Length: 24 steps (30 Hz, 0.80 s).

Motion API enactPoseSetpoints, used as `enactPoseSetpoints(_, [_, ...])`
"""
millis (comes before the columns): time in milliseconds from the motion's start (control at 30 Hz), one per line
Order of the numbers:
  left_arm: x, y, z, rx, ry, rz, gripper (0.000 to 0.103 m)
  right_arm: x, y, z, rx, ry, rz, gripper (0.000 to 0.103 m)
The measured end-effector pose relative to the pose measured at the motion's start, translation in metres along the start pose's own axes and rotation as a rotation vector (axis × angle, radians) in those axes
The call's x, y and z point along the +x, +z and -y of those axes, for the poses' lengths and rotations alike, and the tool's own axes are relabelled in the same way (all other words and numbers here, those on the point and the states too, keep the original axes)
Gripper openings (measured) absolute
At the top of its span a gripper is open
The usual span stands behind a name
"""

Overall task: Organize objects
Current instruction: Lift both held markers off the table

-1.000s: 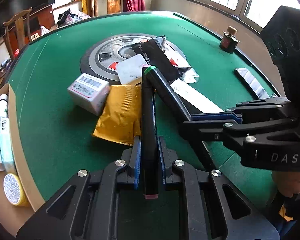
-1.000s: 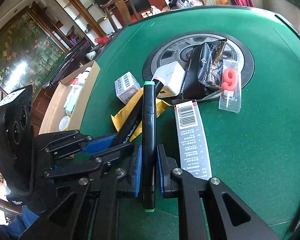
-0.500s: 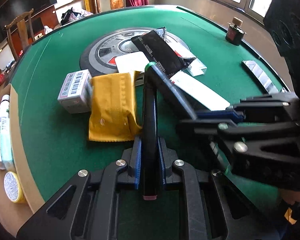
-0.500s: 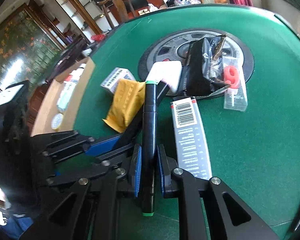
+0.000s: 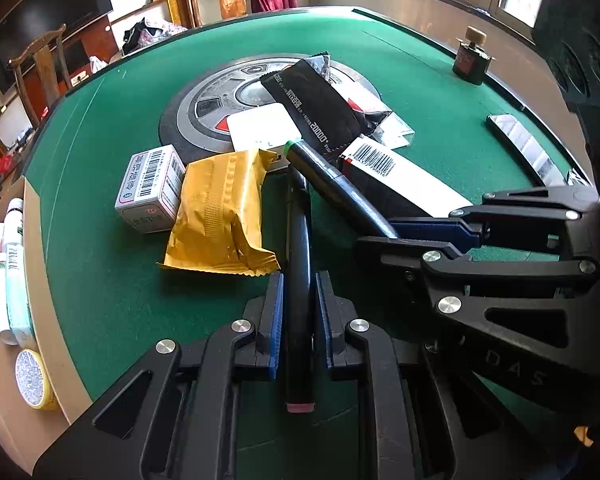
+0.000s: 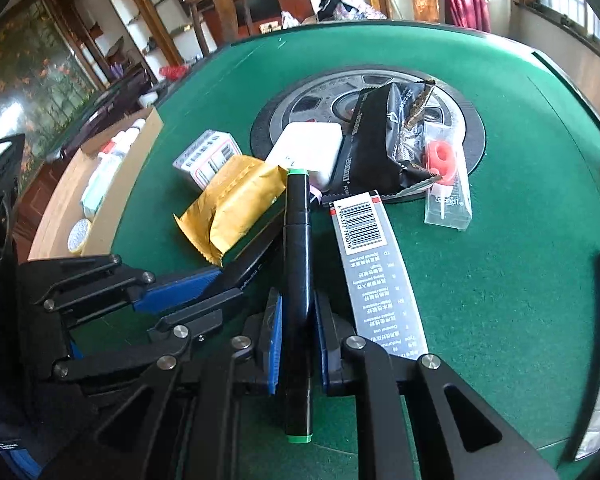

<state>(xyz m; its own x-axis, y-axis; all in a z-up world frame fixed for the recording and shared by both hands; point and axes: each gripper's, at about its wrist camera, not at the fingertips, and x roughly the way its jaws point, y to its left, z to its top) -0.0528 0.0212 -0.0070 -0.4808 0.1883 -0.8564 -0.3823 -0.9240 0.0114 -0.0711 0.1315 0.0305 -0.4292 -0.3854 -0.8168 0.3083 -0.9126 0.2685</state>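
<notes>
My left gripper (image 5: 299, 278) is shut on a black marker with a pink end (image 5: 299, 360), held lengthwise above the green table (image 5: 100, 280). Shut on a black marker with green ends (image 6: 297, 240), my right gripper (image 6: 298, 300) comes in from the right in the left wrist view (image 5: 384, 234). The two markers cross near their far tips, beside a yellow pouch (image 5: 220, 216). In the right wrist view the left gripper (image 6: 224, 280) reaches in from the left.
Piled around the round centre panel (image 5: 204, 108) are a small barcoded box (image 5: 150, 190), a white square box (image 5: 262, 130), a black pouch (image 5: 316, 108), a long barcoded box (image 6: 374, 264) and a red number candle pack (image 6: 446, 176). A cardboard box (image 5: 40, 320) with tubes lies left. A dark bottle (image 5: 470, 58) stands far right.
Both grippers have tilted a little while keeping hold of their markers. The markers' far tips have stayed crossed. The yellow pouch now shows beside the left marker instead of under it.
</notes>
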Motion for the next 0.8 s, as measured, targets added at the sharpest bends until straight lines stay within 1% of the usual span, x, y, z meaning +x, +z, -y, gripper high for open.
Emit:
enactPoseSetpoints(167, [-0.0005,-0.0007,0.0058,0.023,0.032,0.006,0.015,0.0,0.001,-0.0012,-0.026,-0.003,-0.017,0.013])
enactPoseSetpoints(200, [-0.0003,-0.0007,0.0055,0.019,0.033,0.005,0.015,-0.0006,-0.0004,0.0004,-0.015,0.018,-0.01,0.013])
enactPoseSetpoints(367, [0.0003,0.0006,0.0048,0.007,0.029,-0.003,0.016,-0.0007,0.001,0.0006,-0.011,0.023,-0.012,0.013])
enactPoseSetpoints(433, [0.0001,0.0003,0.004,-0.004,0.028,-0.001,0.017,-0.0005,0.0014,0.0008,-0.009,0.024,-0.011,0.013])
enactPoseSetpoints(500, [0.0002,0.0008,0.0029,-0.006,0.032,-0.002,0.021,-0.0007,0.0017,0.0007,-0.009,0.022,-0.01,0.014])
enactPoseSetpoints(567, [0.0005,0.0016,0.003,-0.008,0.03,-0.005,0.021,-0.0009,0.002,0.0022,-0.004,0.019,-0.007,0.013])
enactPoseSetpoints(600, [0.0005,0.0016,0.0042,-0.006,0.035,-0.003,0.02,-0.0007,0.0023,0.0021,-0.007,0.014,-0.007,0.013])
enactPoseSetpoints(667, [0.0003,0.0017,0.0061,-0.001,0.027,-0.001,0.014,-0.0006,0.0027,0.0021,-0.009,0.007,-0.011,0.013])
enactPoseSetpoints(800, [-0.0017,0.0001,0.0029,-0.018,0.037,0.021,0.014,-0.0019,0.0022,0.0046,0.0,0.021,-0.007,0.013])
